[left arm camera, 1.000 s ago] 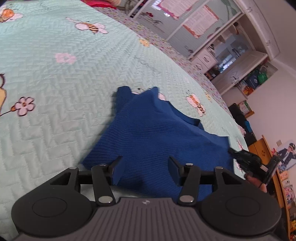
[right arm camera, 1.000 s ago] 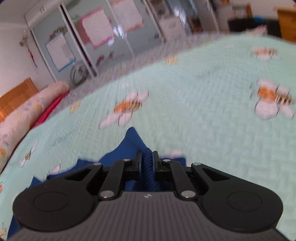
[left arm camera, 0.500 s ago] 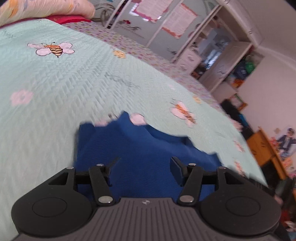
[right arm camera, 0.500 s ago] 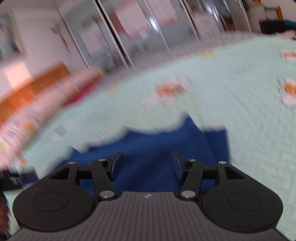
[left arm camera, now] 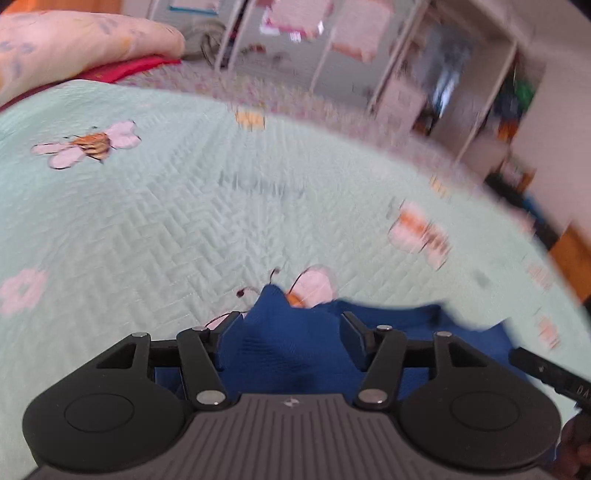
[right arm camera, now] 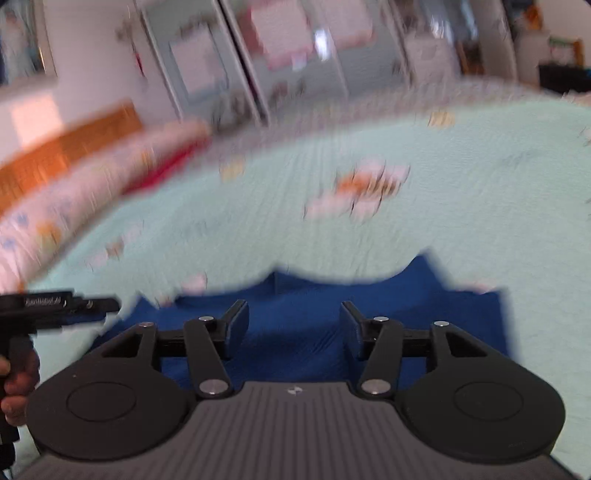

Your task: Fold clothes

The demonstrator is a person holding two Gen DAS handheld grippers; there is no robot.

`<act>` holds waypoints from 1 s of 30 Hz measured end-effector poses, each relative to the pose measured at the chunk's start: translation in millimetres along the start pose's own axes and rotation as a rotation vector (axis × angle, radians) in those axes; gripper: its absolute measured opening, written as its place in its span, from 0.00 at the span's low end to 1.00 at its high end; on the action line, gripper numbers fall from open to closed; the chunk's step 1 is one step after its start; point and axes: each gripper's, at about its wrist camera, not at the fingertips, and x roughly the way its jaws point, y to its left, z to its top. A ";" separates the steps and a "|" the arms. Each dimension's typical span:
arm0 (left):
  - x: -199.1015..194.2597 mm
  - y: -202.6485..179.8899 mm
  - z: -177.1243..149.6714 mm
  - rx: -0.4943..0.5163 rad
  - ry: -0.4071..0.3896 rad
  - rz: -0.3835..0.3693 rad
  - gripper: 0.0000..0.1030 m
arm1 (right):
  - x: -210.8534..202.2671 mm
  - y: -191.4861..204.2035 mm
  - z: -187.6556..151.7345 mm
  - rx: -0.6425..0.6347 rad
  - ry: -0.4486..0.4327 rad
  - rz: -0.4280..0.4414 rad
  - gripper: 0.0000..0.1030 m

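Mint-green quilted bedspread (left arm camera: 177, 221) is lying under a blue garment (right arm camera: 295, 332), which is spreading flat directly beneath both grippers. Over the garment, the left gripper (left arm camera: 286, 332) and right gripper (right arm camera: 293, 325) are both hovering with fingers spread, gripping nothing. Only the right wrist view is showing a hand (right arm camera: 16, 384) at the garment's left edge, while the left wrist view alone is showing a sharp bee print (left arm camera: 88, 146) far beyond it.

Ahead of my grippers spreads a mint-green quilted bedspread (left arm camera: 184, 221) stitched in a herringbone pattern, printed with bees (left arm camera: 88, 146) and pink flowers (left arm camera: 22, 291). To my far left lies a long peach pillow (left arm camera: 74, 40) against an orange wooden headboard (right arm camera: 66, 147). Beyond the bed stand grey wardrobe doors (right arm camera: 295, 66) with pink posters (right arm camera: 280, 33), blurred. Daylight fills the room.
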 end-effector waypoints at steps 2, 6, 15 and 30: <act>17.6 20.7 1.6 -0.038 0.043 0.025 0.55 | 27.3 -8.0 0.8 -0.002 0.065 -0.043 0.21; -0.6 74.4 7.7 -0.229 0.011 0.031 0.46 | -3.2 -62.5 13.6 0.136 -0.008 -0.148 0.09; -36.5 -7.0 -37.3 0.010 -0.032 -0.096 0.60 | -47.1 -16.5 -35.3 -0.050 -0.023 -0.045 0.55; -74.6 -30.9 -107.1 0.178 0.012 0.042 0.65 | -117.6 -35.8 -76.9 -0.046 -0.024 -0.177 0.52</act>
